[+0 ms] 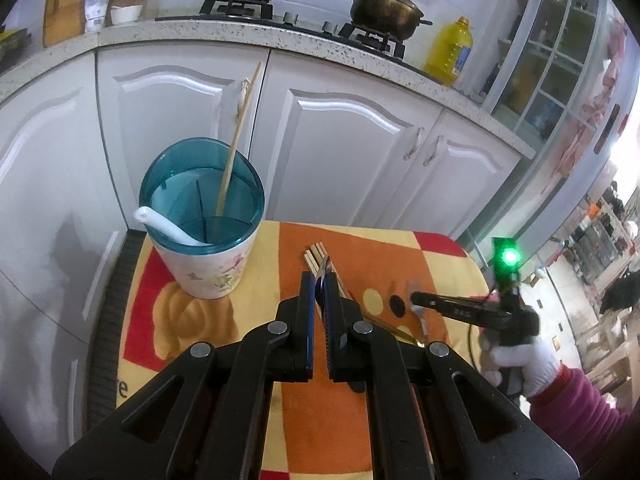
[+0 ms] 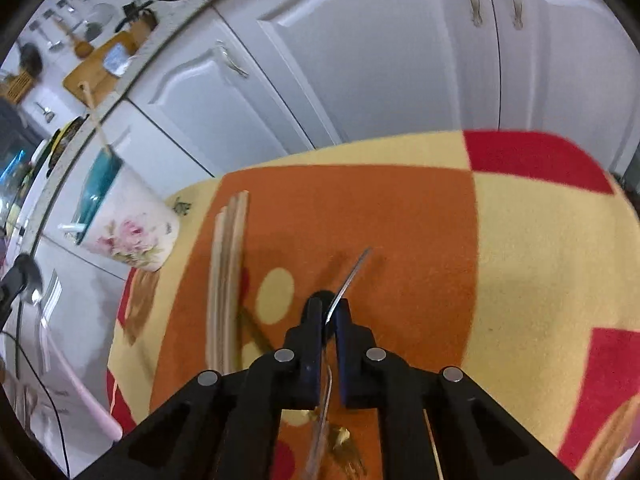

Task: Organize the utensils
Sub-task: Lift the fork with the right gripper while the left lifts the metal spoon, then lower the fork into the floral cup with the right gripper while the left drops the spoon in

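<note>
Between both closed tongs: left tongs pinch a spoon, right tongs a fork.

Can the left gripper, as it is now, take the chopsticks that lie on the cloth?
Probably not yet: the left gripper is shut on a metal spoon, so it has no free jaws, though the chopsticks lie uncovered on the cloth.

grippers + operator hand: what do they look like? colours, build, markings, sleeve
Left gripper: black linkage arms, silver pivot rivets, blue-edged finger pads. Right gripper: same black build with dark blue pads; from the left wrist view it carries a green light and a thin cable. Right hand: white knit glove, magenta ribbed sleeve.
</note>
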Available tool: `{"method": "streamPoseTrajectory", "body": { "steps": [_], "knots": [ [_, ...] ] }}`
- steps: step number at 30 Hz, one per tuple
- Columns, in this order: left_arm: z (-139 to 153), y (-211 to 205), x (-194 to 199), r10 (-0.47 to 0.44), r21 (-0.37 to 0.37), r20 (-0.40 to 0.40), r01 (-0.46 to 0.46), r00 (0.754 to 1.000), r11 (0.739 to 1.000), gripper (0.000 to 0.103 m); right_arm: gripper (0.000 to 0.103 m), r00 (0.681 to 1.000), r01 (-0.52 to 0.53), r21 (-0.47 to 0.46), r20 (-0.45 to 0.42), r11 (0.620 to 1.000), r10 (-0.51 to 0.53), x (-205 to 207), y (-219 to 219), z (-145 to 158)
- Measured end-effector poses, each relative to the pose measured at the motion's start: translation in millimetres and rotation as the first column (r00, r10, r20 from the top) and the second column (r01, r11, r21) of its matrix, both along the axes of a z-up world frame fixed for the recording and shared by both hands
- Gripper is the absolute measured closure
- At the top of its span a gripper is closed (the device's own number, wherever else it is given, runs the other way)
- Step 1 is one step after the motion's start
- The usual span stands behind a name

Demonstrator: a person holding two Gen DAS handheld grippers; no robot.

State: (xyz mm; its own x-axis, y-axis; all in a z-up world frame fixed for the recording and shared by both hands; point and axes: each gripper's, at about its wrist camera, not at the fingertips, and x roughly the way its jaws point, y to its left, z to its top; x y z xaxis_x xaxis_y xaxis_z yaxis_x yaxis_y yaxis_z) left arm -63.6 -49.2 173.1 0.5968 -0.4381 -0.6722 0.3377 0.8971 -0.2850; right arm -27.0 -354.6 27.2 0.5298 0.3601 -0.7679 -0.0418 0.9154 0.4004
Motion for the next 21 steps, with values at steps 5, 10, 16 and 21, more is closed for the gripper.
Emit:
{"method": "streamPoseTrajectory", "body": {
  "steps": [5, 10, 16, 21],
  "knots": [
    [13, 7, 0, 0.011, -0.009, 0.028, -0.010, 1.000, 1.000, 0.100, 0.100, 0.992, -0.003, 0.032, 0.123, 0.999, -0.001, -27, -7, 52],
    [34, 25, 1, 0.048, -0.016, 0.083, -0.047, 0.995, 0.999, 0.101, 0.101, 0.975, -0.036, 0.053, 0.220, 0.998, 0.023, -42, 3, 95],
    [59, 55, 9, 0.127, -0.008, 0.137, -0.128, 0.982, 0.992, 0.101, 0.101, 0.933, -0.142, 0.092, 0.346, 0.986, 0.102, -38, 41, 149],
    [82, 75, 26, 0.195, 0.011, 0.213, -0.202, 0.957, 0.979, 0.101, 0.101, 0.899, -0.210, 0.095, 0.410, 0.973, 0.154, -12, 79, 184]
  ]
}}
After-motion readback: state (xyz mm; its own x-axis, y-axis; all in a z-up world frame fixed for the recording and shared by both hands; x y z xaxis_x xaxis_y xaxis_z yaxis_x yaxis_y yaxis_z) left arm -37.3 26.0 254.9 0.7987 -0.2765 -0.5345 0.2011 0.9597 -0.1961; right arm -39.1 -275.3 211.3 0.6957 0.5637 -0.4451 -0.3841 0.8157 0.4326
